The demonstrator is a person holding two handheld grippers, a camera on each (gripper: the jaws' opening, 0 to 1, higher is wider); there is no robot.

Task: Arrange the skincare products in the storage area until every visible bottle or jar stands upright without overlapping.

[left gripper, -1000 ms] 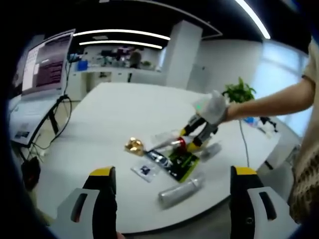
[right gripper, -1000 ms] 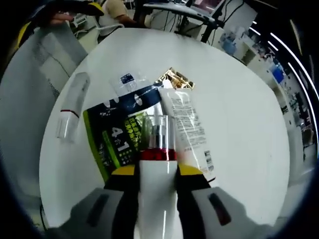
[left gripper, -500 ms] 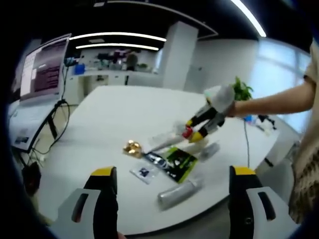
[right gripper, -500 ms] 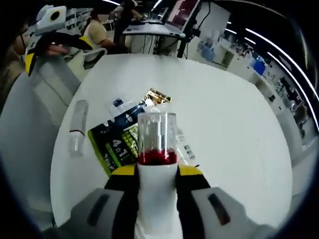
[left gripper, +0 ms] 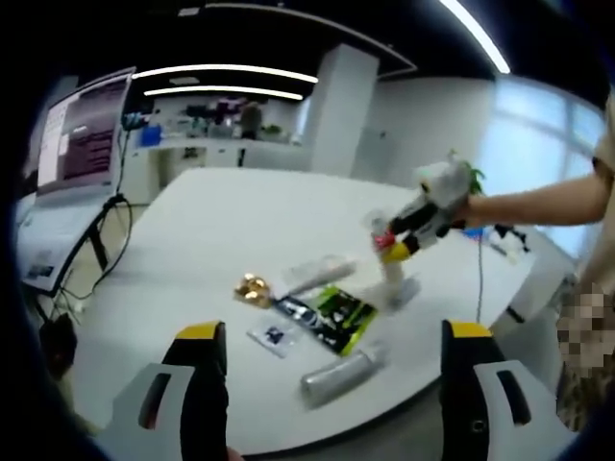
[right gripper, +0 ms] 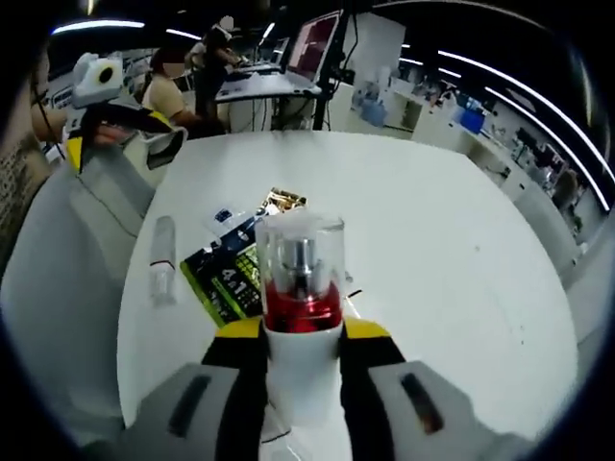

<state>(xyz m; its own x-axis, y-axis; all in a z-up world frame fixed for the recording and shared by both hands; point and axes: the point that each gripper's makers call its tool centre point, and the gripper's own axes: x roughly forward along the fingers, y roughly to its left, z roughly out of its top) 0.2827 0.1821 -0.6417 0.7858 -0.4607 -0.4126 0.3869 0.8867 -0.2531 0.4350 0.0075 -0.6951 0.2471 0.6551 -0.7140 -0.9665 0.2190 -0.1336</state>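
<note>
In the right gripper view we see the right gripper (right gripper: 302,357) clenched on a white bottle (right gripper: 302,379), its yellow-tipped jaws pressed against both sides of the body just under the red collar. The bottle's clear cap (right gripper: 300,257) points away from the camera and shows the pump inside. The bottle is lifted above the white table (right gripper: 432,250), with the other products lying on the surface beyond and below it.

Past the cap, to its left, lies a green and dark packet (right gripper: 223,280) on which we read a large "4" and "1"; the smaller print is too fine to read. A small clear sachet (right gripper: 222,219) with a dark patch and a gold foil packet (right gripper: 280,202) lie just beyond it, and a clear-capped tube (right gripper: 161,257) lies flat on its side nearer the table's left edge. To the right of the bottle the tabletop is bare and wide out to its curved far edge.

In the left gripper view the left gripper (left gripper: 327,379) is released, its two jaws standing well apart over the near table edge and touching nothing. The products sit in a loose cluster near that near edge, while the far half of the table lies open.
</note>
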